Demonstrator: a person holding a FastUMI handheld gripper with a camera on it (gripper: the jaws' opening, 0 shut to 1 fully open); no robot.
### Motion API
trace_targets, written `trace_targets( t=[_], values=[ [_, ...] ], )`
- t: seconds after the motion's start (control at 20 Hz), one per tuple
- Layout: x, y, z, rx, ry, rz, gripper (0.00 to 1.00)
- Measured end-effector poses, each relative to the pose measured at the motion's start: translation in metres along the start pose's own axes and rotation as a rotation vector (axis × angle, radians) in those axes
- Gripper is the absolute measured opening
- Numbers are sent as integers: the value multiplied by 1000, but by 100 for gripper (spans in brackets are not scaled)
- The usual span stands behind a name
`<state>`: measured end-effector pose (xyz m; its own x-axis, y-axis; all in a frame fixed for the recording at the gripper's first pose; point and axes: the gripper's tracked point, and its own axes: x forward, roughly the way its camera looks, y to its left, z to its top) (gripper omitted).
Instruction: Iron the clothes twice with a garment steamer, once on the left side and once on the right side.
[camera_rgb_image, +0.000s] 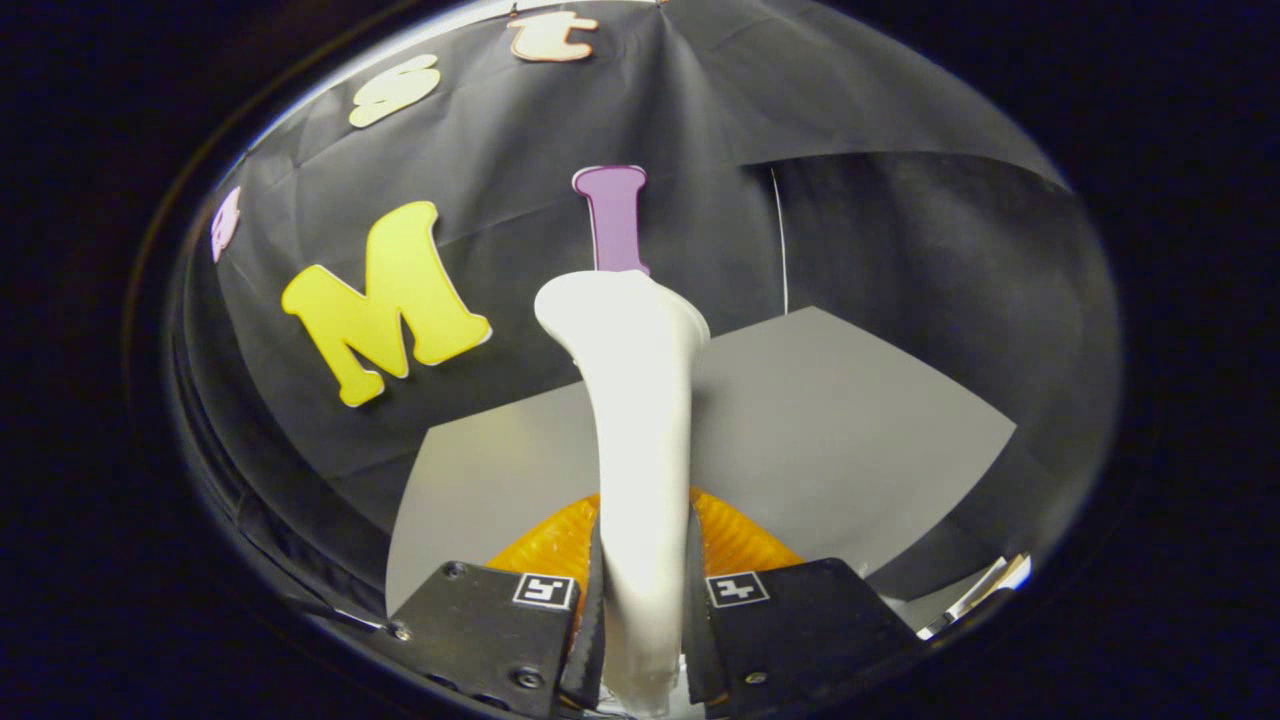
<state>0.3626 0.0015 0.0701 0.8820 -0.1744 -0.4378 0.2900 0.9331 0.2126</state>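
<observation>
Clamped tight, my gripper (642, 610) sits at the bottom centre of the frame with both fingers (585, 640) pressing on the white handle of the garment steamer (640, 420), one finger on each side of it. Each finger body carries a small square marker on its upper face, and I can see screw heads on the left one.

From between the fingers, the steamer rises straight up the middle of the frame. Its handle is narrow where I hold it, then widens into a flared head near the centre of the frame, tipped slightly toward the upper left. It is a smooth, glossy white all the way along.

Just behind the handle, low in the frame and peeking out on both sides of it above the fingers, I see an orange ribbed object (735, 540). I cannot tell what it is; most of it is hidden by the steamer and the finger bodies.

Beyond that lies a flat grey surface (850, 420), spreading from the lower left across to the right of centre. At the lower right edge there is a small pale item (985, 590), too cropped for me to identify.

Farthest back, black cloth wall (520, 180) closes off the upper half of the frame, creased and folded, with a thin pale line (780, 240) hanging down it right of centre.
</observation>
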Motion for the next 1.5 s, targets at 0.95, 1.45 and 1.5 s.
trace_targets(
  t=[0.95,1.45,1.5],
  values=[
    [-204,91,-75,-111,-306,131,34],
    [-254,172,-102,-175,-405,211,34],
    [-256,182,-99,-180,-423,218,34]
  ],
)
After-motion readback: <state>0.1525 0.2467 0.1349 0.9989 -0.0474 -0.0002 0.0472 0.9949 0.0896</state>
